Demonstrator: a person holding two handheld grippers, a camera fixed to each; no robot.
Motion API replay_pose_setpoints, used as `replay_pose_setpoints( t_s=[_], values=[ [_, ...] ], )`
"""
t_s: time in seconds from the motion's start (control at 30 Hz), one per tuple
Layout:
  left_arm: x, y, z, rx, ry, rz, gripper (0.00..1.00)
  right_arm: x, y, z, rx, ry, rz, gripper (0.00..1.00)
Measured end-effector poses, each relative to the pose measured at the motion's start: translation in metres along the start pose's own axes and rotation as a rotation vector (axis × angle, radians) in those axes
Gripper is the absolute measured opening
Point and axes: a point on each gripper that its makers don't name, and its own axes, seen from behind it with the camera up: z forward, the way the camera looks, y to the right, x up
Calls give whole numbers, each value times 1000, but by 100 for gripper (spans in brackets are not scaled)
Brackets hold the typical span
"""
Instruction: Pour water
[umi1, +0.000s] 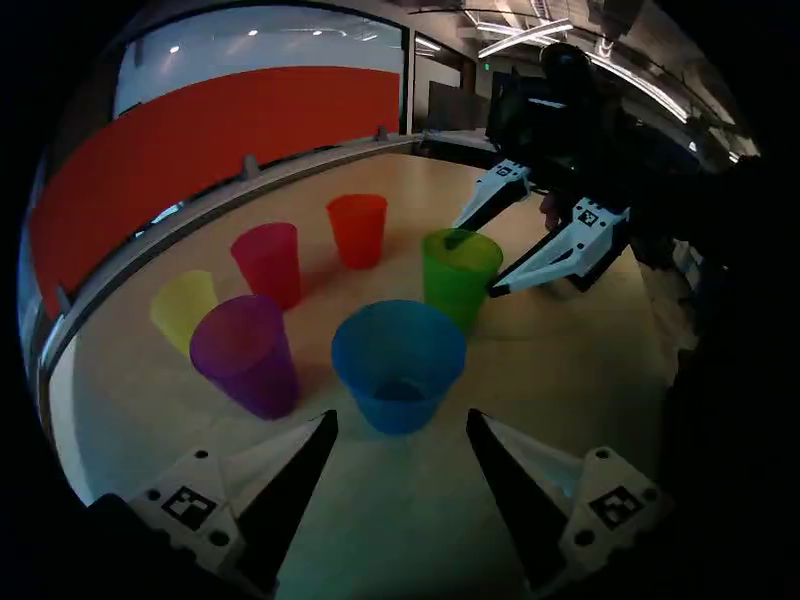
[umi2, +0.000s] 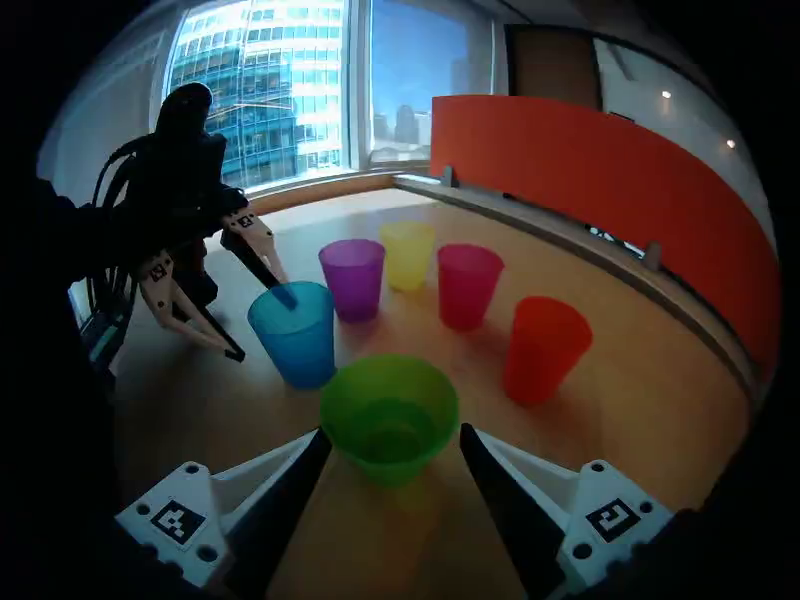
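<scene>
A pale wooden table (umi1: 560, 370) carries six plastic cups set in a loose ring.

In the left gripper view, the left gripper (umi1: 400, 420) has its fingers spread wide. The blue cup (umi1: 398, 365) stands upright just ahead of the tips, and its rim nearly spans the gap between them. Whether either finger touches it I cannot tell. Left of it the purple cup (umi1: 245, 352) stands close by, with the yellow cup (umi1: 183, 308) behind that. The pink cup (umi1: 268, 262) and the orange-red cup (umi1: 357, 228) are farther back.

In the right gripper view, the right gripper (umi2: 392, 435) is likewise spread apart. The green cup (umi2: 388, 415) stands upright between its tips, almost as wide as the opening, and contact is unclear. In the left gripper view, this gripper has one finger on each side of the green cup. Whether either cup holds water I cannot make out.

Bare wood lies to the right of the blue and green cups. Beyond the ring, the table ends at a low rail (umi1: 250, 185) under a long orange-red panel (umi1: 200, 140). Tall windows (umi2: 270, 90) look out on high-rise buildings, and light strips (umi1: 520, 35) cross the ceiling.
</scene>
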Motion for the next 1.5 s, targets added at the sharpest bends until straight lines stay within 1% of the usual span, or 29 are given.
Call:
replay_pose_setpoints(
  t_s=[0.1,0.27,0.5,0.8,0.9,1.0,1.1,1.3,1.4,1.5],
  values=[
    [1,-3,-6,23,12,-14,96,-4,2,-8,-19,1,13,99],
    [1,-12,-18,75,36,-38,96,-7,5,-23,-54,23,45,99],
    [2,-22,-36,146,71,-53,96,-8,11,-45,-106,59,80,99],
    [-1,-29,-49,234,114,-60,96,-5,14,-64,-168,111,118,99],
    [-1,-33,-53,269,130,-64,96,-3,16,-71,-189,131,129,99],
    [2,-38,-58,300,149,-68,96,1,22,-77,-215,154,147,99],
    [9,-49,-64,344,181,-86,96,9,33,-83,-254,189,173,99],
    [22,-73,-76,442,282,-155,96,26,57,-91,-348,275,222,99],
    [24,-82,-81,487,322,-182,96,29,65,-92,-389,297,232,99],
    [26,-89,-87,528,355,-198,96,34,72,-95,-436,320,230,99]
  ],
)
